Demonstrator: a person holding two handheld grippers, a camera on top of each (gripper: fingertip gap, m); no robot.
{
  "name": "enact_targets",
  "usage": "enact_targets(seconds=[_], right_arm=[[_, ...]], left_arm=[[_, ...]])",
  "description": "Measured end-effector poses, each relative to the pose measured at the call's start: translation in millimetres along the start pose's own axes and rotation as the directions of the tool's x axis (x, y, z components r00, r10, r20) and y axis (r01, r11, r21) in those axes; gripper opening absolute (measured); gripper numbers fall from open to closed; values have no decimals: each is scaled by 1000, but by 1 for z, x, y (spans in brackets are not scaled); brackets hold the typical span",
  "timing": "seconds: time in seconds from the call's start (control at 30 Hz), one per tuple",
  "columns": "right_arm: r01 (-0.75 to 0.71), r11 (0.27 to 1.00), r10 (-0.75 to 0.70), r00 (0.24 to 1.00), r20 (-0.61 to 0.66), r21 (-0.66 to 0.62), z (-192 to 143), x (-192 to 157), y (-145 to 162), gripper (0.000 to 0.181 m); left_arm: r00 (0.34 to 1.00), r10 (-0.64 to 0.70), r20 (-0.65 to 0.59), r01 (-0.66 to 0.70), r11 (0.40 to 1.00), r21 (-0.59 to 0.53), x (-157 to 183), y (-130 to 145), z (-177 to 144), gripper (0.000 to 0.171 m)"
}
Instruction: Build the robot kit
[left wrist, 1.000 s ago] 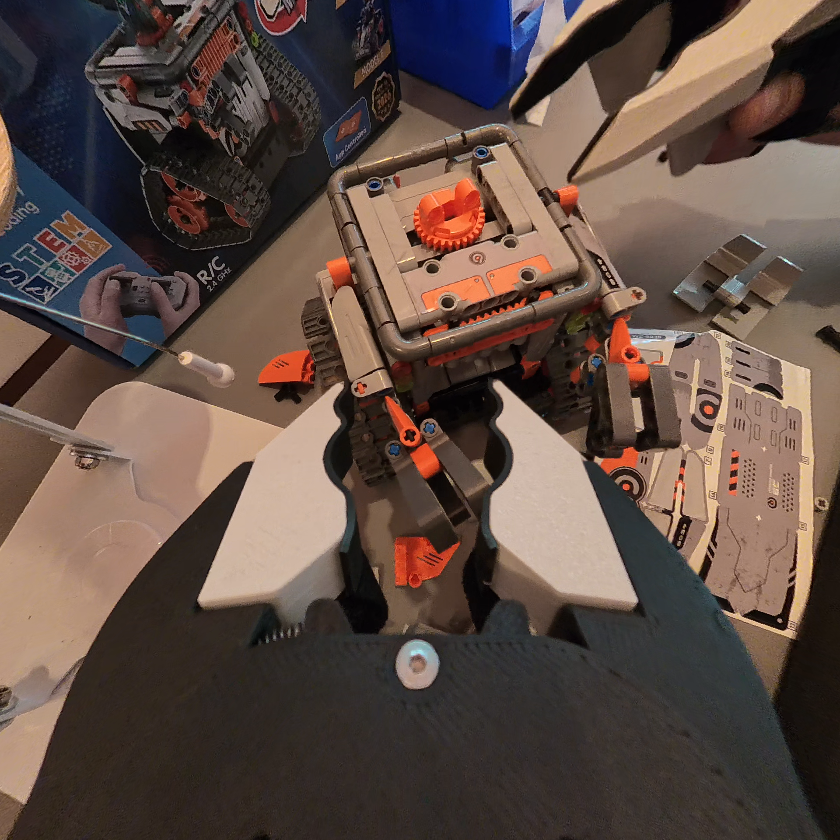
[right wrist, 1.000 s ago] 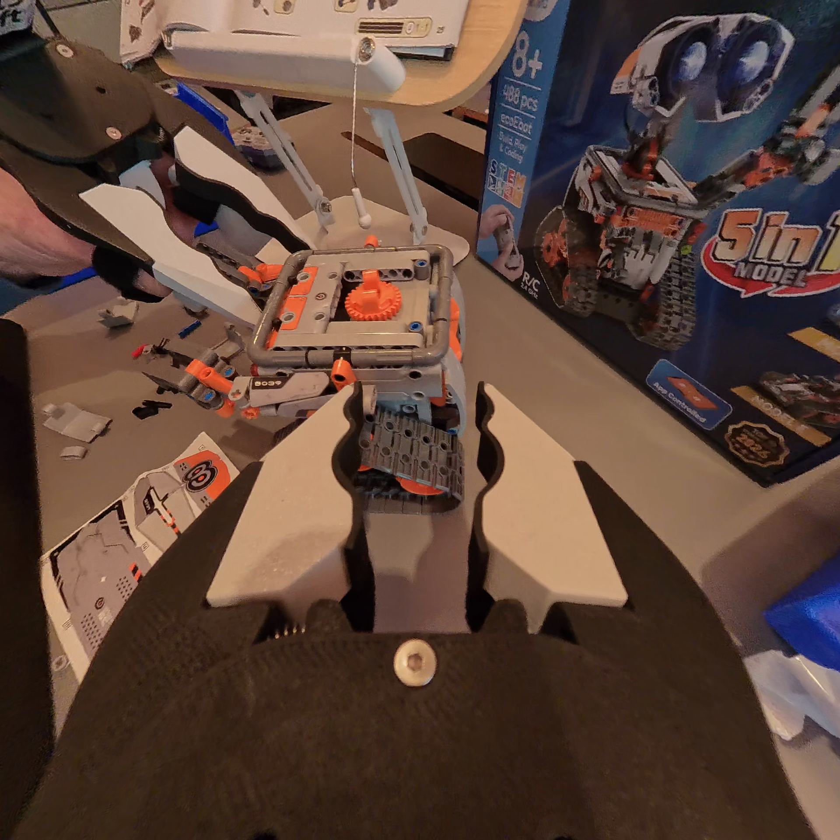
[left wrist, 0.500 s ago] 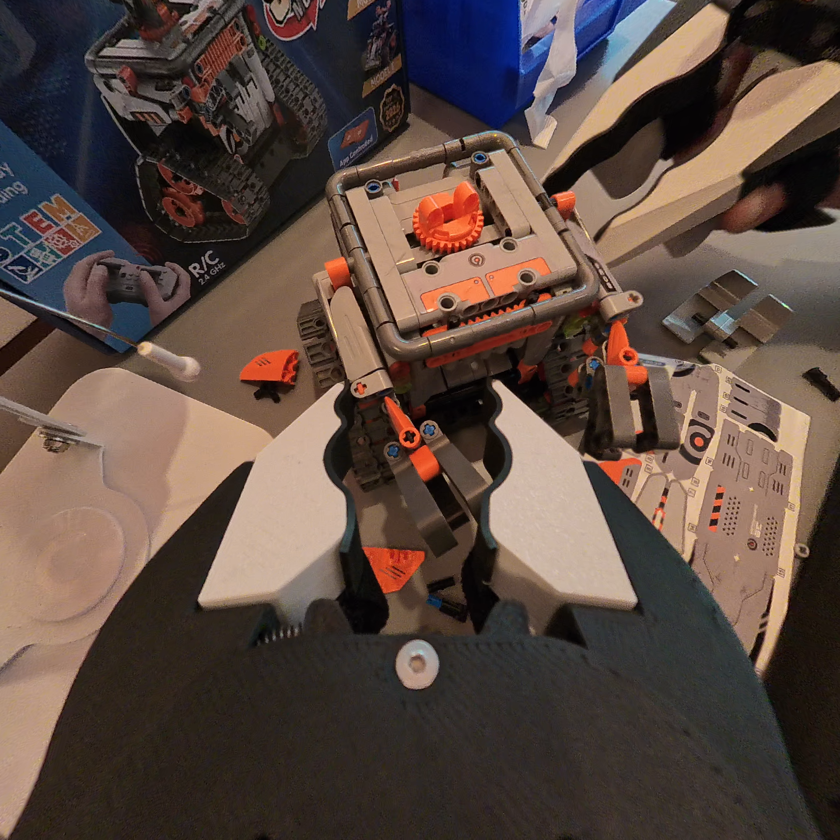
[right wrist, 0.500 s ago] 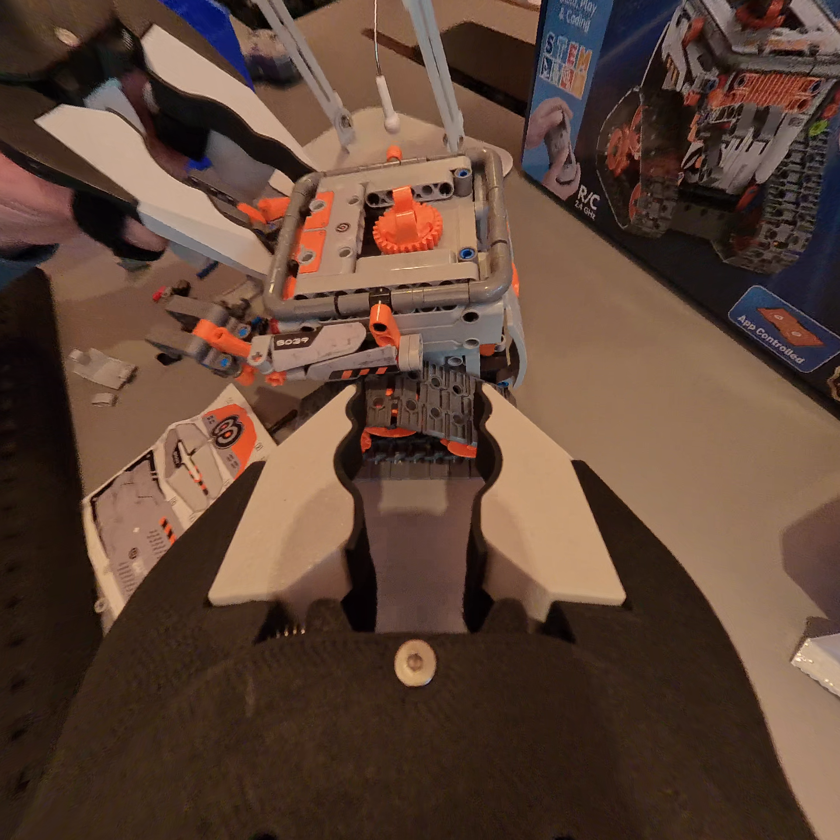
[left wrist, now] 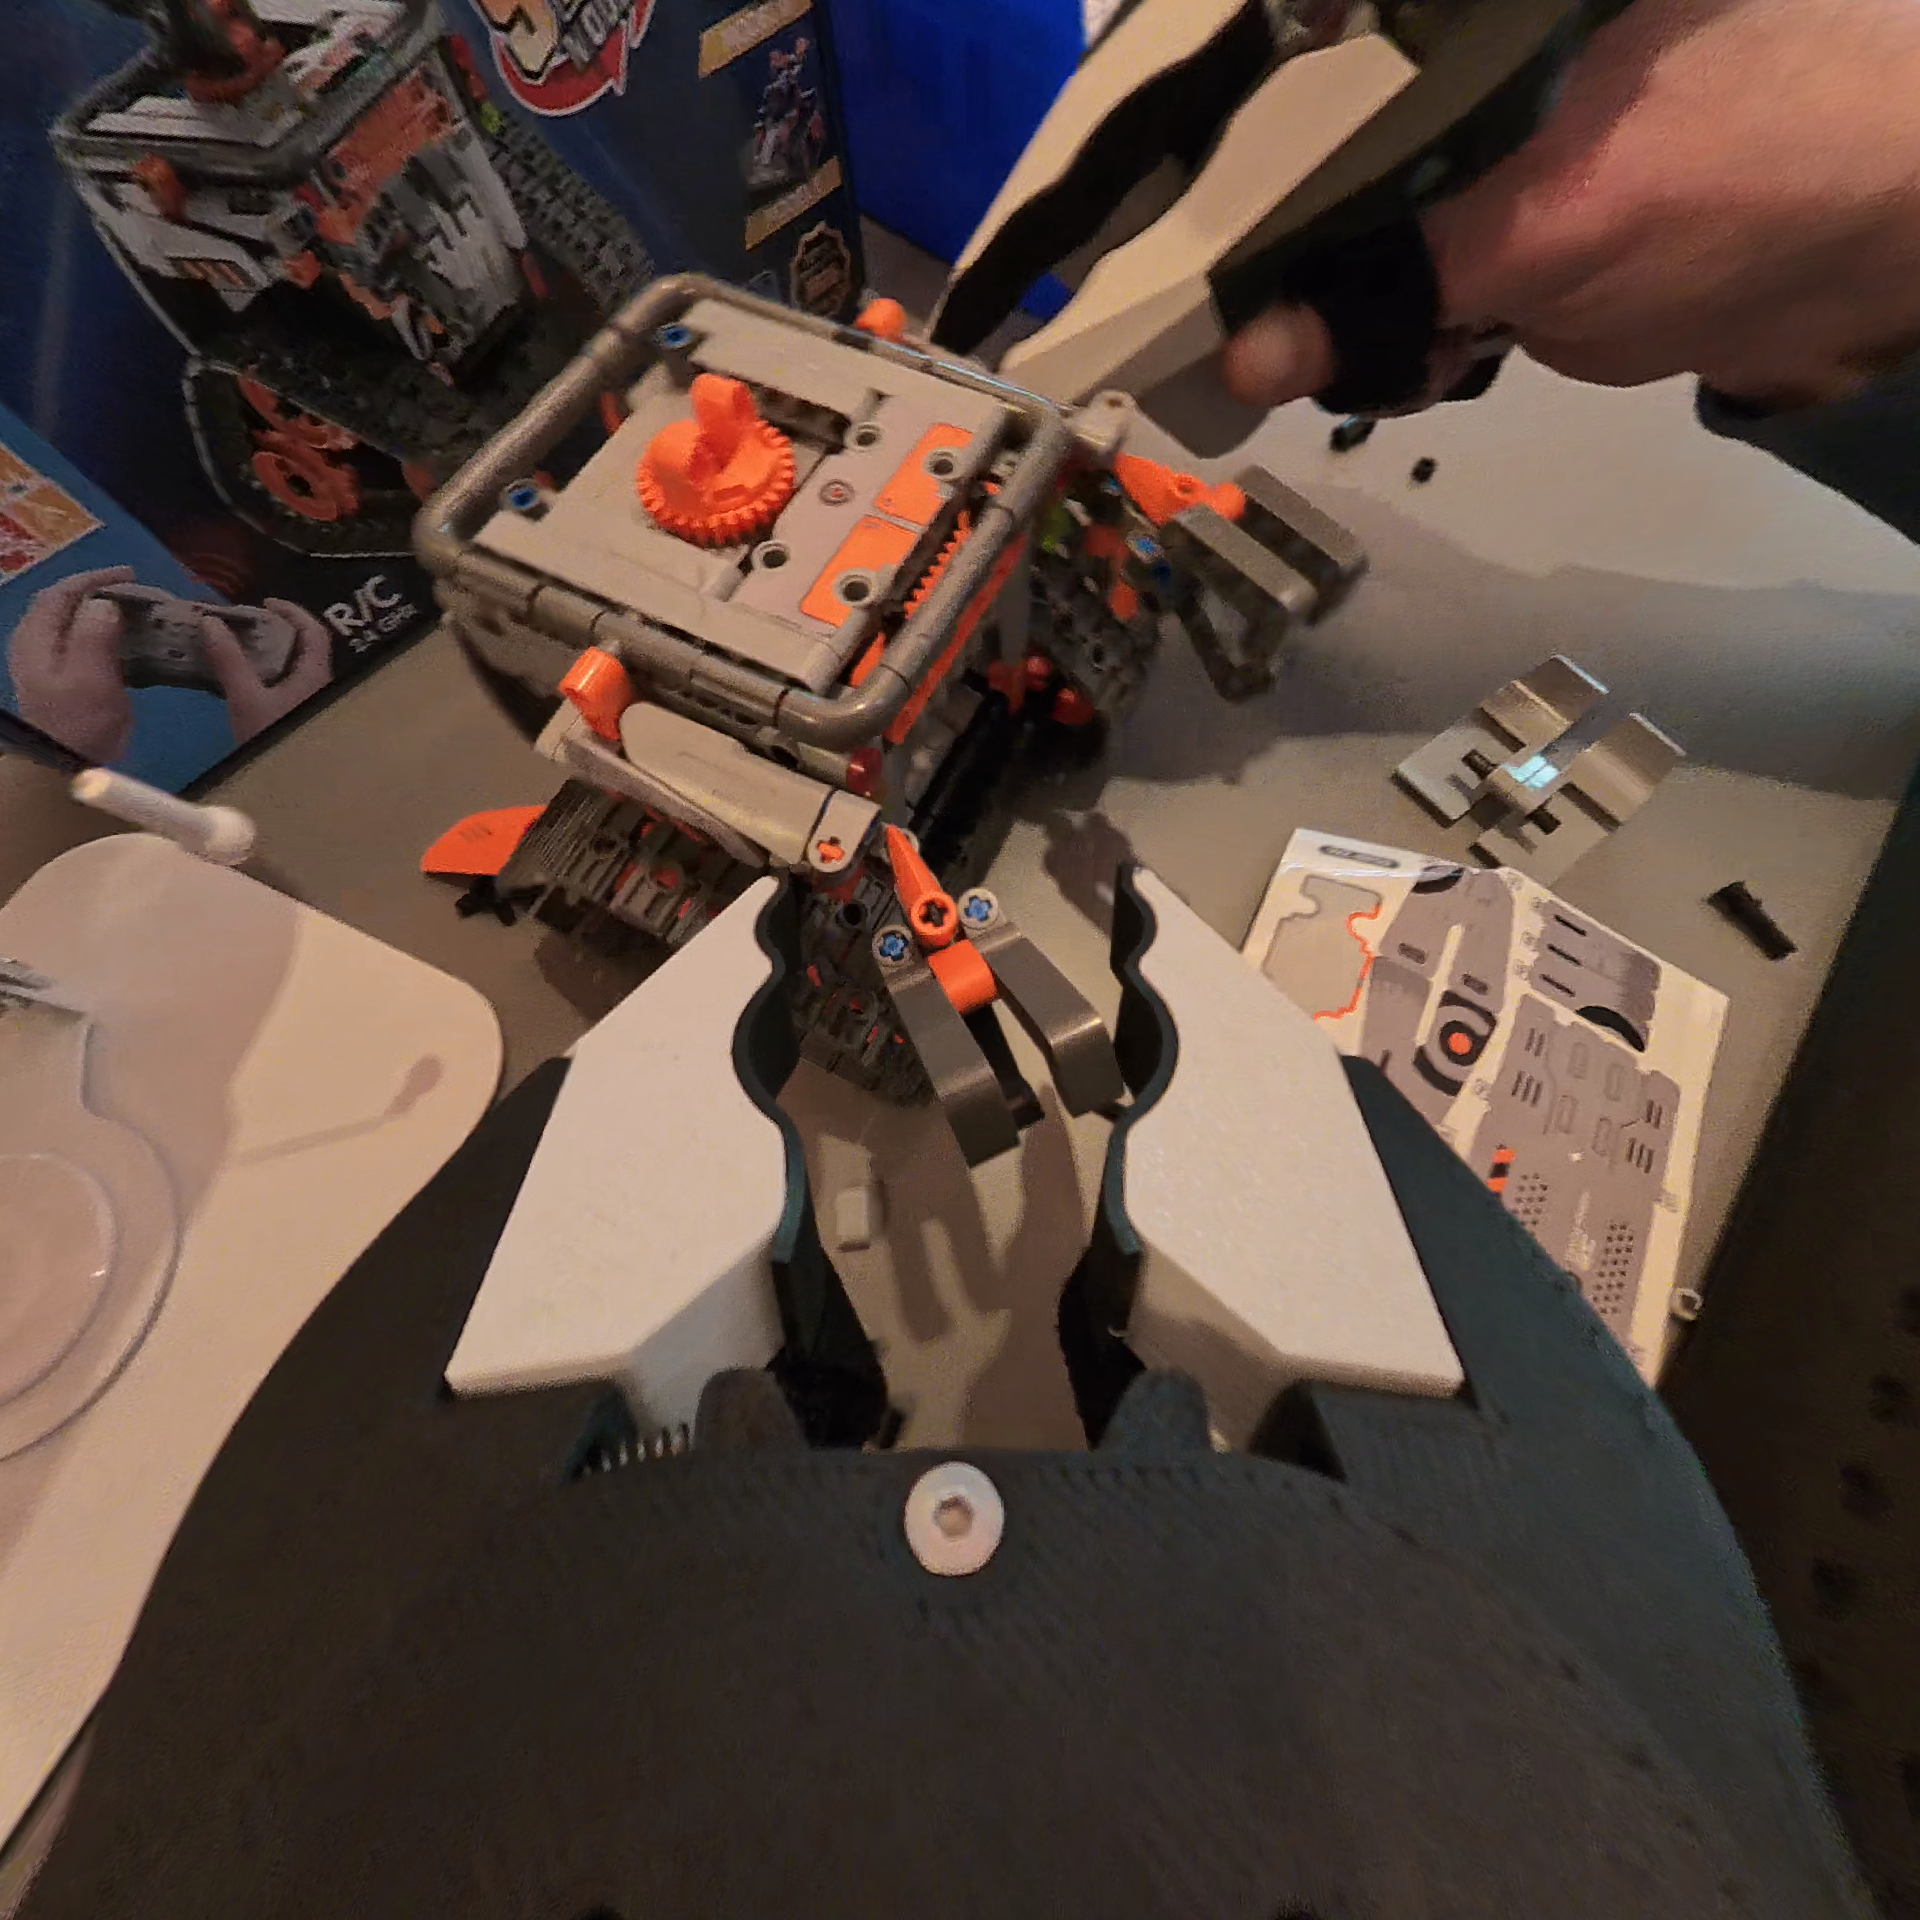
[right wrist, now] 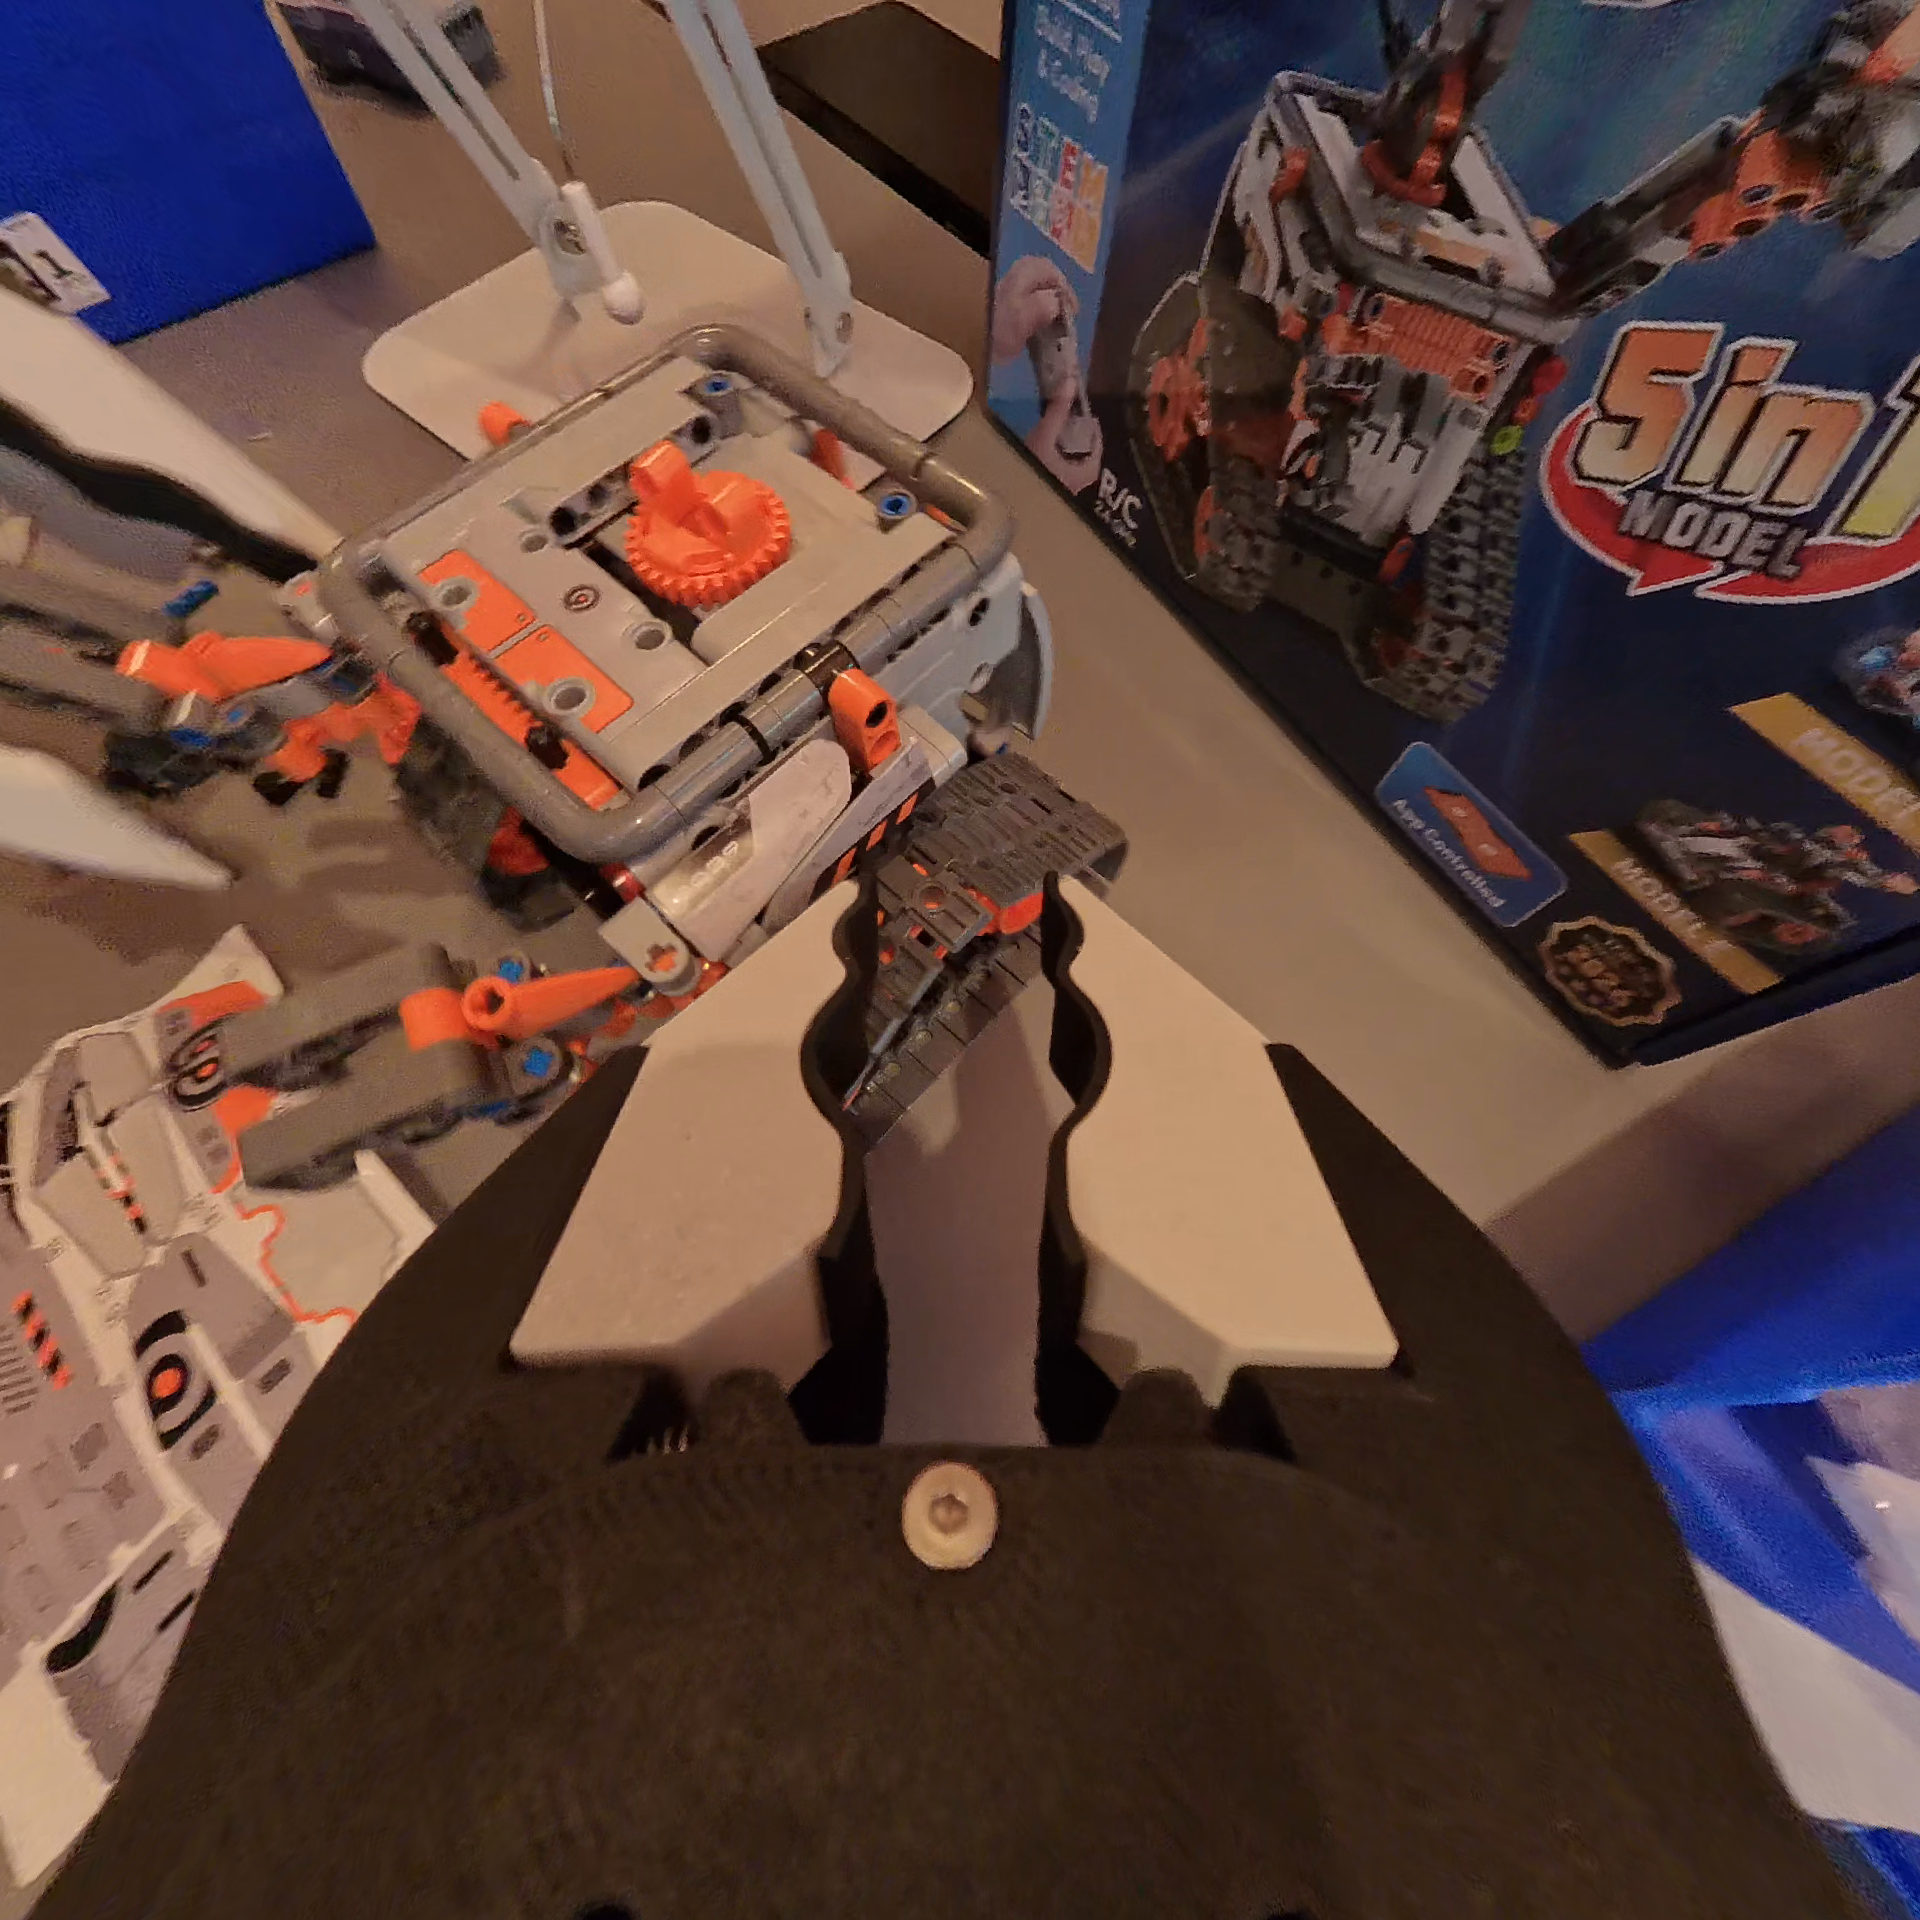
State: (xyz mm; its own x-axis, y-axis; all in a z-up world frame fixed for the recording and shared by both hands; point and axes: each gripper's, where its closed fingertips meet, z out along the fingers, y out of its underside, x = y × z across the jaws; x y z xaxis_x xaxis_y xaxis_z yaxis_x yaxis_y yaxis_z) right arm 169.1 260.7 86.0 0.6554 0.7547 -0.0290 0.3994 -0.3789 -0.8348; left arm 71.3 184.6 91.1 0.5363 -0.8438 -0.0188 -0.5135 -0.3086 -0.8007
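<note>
A grey and orange brick-built robot model (left wrist: 748, 520) with an orange gear on top stands on the grey table. My left gripper (left wrist: 945, 914) is open. The model's grey two-pronged claw arm (left wrist: 997, 1039) lies loose between its fingers. In the right wrist view the model (right wrist: 665, 603) sits left of centre. My right gripper (right wrist: 945, 914) is closed on the model's dark grey track (right wrist: 977, 883). The right gripper (left wrist: 1143, 239), held by a hand, also shows at the top right of the left wrist view, against the model's far side. The left gripper's fingers (right wrist: 94, 831) show blurred at the left edge.
A blue product box (left wrist: 260, 260) stands behind the model and fills the right wrist view's right side (right wrist: 1455, 416). There is also a white stand base (left wrist: 208, 1091), a sticker sheet (left wrist: 1507, 1060), loose grey parts (left wrist: 1527, 758), an orange piece (left wrist: 473, 836) and a blue bin (right wrist: 156, 135). The tips of one gripper are about 12 cm away from the tips of the other. The orange piece (left wrist: 473, 836) is about equally far from each gripper, around 15 cm.
The right gripper has narrowed onto the track, and the model has turned on the table, its corner now toward the left gripper. The left gripper stays open around the claw arm.
</note>
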Motion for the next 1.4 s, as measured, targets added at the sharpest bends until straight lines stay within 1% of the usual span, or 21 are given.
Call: enact_targets(seconds=[0.07,0.13,0.2,0.3,0.33,0.4,0.43,0.47,0.53,0.6,0.73,0.8,0.83,0.9,1.03,1.07,1.13,1.17,1.23,1.33,1.4], right_arm=[[41,999,-41,999,-30,-7,4,10,-3,22],[25,999,-26,999,-43,-24,5,22,-6,22],[13,999,-15,998,-58,-33,-2,35,-7,32],[11,999,-14,994,-108,-35,-26,47,-7,36],[19,999,-23,991,-135,-28,-37,49,-7,38],[25,1000,-24,988,-153,0,-61,45,-9,38],[16,1000,-15,989,-148,2,-71,40,-7,39],[6,1000,-6,991,-135,3,-80,32,-4,41],[21,1000,-19,996,-90,21,-95,7,-1,39],[42,999,-42,998,-46,1,-103,-21,10,39],[68,997,-63,990,123,-44,-102,-88,34,38],[64,997,-54,980,190,-48,-97,-113,42,37],[61,996,-46,974,223,-61,-94,-125,48,38],[61,995,-41,970,239,-76,-88,-138,55,38],[53,995,-29,959,281,-81,-76,-161,66,40],[58,994,-30,957,288,-90,-73,-167,69,40],[81,993,-52,951,306,-81,-69,-181,69,39],[99,990,-65,947,316,-95,-66,-189,72,39],[145,980,-95,944,317,-138,-63,-198,81,39],[180,979,-131,916,380,-98,-61,-222,79,41],[259,963,-214,910,356,-81,-57,-226,81,39]], left_arm=[[1000,16,-3,-16,1000,3,11,-3,3,54],[997,-10,-77,12,1000,22,27,-8,8,57],[992,-24,-123,29,999,38,36,-11,10,52],[991,-31,-132,38,998,54,32,-11,-3,53],[990,-42,-136,48,998,48,30,-8,-9,60],[985,-34,-168,48,996,80,32,-9,-23,64],[983,-32,-179,43,998,54,33,-2,-27,69],[982,-26,-186,30,999,21,34,5,-29,73],[975,-20,-220,15,1000,-22,39,19,-33,74],[968,-14,-252,-4,997,-71,45,32,-32,72],[952,26,-305,-103,965,-240,58,70,-19,74],[938,21,-346,-142,934,-329,64,89,-14,68],[928,24,-372,-166,920,-355,68,95,-12,66],[910,9,-414,-183,906,-382,75,101,-9,53],[894,11,-448,-203,901,-384,80,103,-9,35],[884,1,-467,-202,903,-380,83,102,-11,21],[876,-11,-483,-186,915,-359,86,98,-14,3],[869,-15,-495,-183,919,-349,87,96,-16,0],[850,-19,-526,-189,922,-338,94,95,-20,0],[825,-38,-564,-170,934,-313,101,90,-26,0],[834,-49,-549,-152,937,-315,97,90,-24,0]])
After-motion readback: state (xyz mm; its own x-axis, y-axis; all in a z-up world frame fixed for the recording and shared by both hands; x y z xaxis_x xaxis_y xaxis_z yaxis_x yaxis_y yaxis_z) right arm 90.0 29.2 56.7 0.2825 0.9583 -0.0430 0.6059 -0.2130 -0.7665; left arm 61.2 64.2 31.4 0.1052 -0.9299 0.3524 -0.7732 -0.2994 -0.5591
